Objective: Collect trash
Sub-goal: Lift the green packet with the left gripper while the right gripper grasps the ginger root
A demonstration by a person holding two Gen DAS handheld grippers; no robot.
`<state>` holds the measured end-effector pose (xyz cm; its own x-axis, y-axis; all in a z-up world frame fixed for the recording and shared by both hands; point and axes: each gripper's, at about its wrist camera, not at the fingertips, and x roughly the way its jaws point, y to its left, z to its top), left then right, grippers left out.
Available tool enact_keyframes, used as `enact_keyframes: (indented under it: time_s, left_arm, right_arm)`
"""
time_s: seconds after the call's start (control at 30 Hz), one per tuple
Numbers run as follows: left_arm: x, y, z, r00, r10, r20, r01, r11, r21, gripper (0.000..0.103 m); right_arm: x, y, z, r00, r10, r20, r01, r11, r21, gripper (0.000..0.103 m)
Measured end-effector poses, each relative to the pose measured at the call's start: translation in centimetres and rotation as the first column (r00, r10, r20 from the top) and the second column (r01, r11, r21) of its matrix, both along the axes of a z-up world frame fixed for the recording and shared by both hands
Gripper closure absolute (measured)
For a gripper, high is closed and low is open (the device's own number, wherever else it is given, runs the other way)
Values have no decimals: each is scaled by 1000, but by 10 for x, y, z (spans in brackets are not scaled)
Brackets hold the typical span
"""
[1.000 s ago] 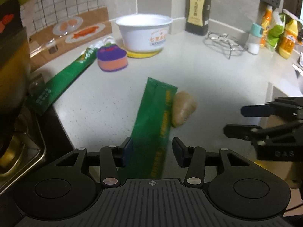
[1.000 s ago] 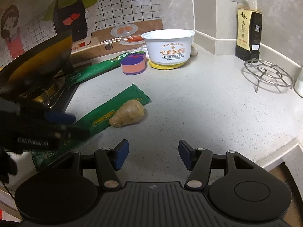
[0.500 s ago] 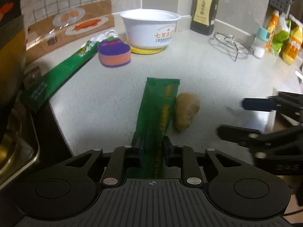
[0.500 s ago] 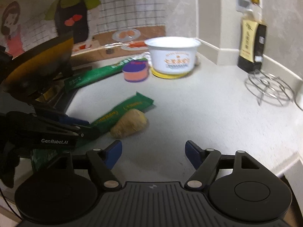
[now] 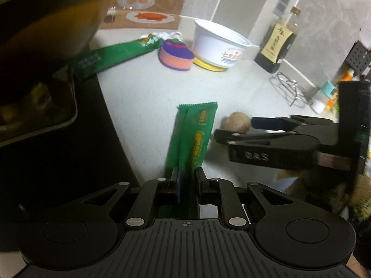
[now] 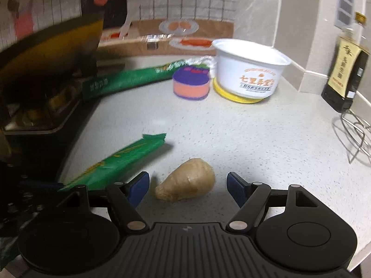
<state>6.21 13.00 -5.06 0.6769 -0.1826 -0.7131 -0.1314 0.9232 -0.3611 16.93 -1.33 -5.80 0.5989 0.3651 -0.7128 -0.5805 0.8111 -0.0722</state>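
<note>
Since a second ago the left gripper (image 5: 185,180) has gone from jaws apart to clamped on the near end of the long green foil wrapper (image 5: 194,134), and the right gripper (image 6: 187,183) has come forward so the knobbly beige ginger root (image 6: 185,179) is now sitting between its spread blue-padded fingers (image 6: 236,186), not yet touched

Wrapper is lifting slightly off the pale speckled countertop (image 6: 255,139) at the held end, far end is trailing toward the middle of the counter, just beside the ginger

Second, longer green wrapper (image 5: 116,54) is lying farther back by the dark stove edge, next to a purple and pink sponge (image 5: 176,55) and a white plastic bowl (image 5: 220,44)

Handling, as I judge it: wrapper looks empty, very light, limp and slick, so an end pinch is likely holding but it will be flopping and could slide out if swung. Ginger looks firm, rounded and tapered; taking it across the fat middle seems safest, since the narrow tip could squirt out as the jaws close
</note>
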Motion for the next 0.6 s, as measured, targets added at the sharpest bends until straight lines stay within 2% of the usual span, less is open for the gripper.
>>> enact_keyframes:
  time_s: [0.1,0.17,0.2,0.23,0.4,0.6]
  left_arm:
    - [-5,9,-2,1000,1,18,0,999,-54,87]
    - [-7,14,-1,999,0,36,2,998,-67,88]
    - [-8,16,0,999,-1,45,5,997,-73,88]
    - [-8,18,0,999,-5,53,9,997,-76,88]
    - [-12,24,-1,996,-36,79,43,994,-98,89]
    - [-13,32,-1,990,-83,111,97,988,-120,89]
  right_arm:
    - [5,8,-6,999,-11,-30,9,999,-43,30]
    - [8,10,-6,998,-37,-47,36,999,-33,37]
    - [10,11,-6,997,-48,-61,46,999,-26,45]
    - [12,11,-5,995,-62,-74,61,998,-21,48]
    - [16,13,-2,984,-127,-125,126,992,-18,49]
    - [3,18,8,977,-176,-119,176,984,-16,49]
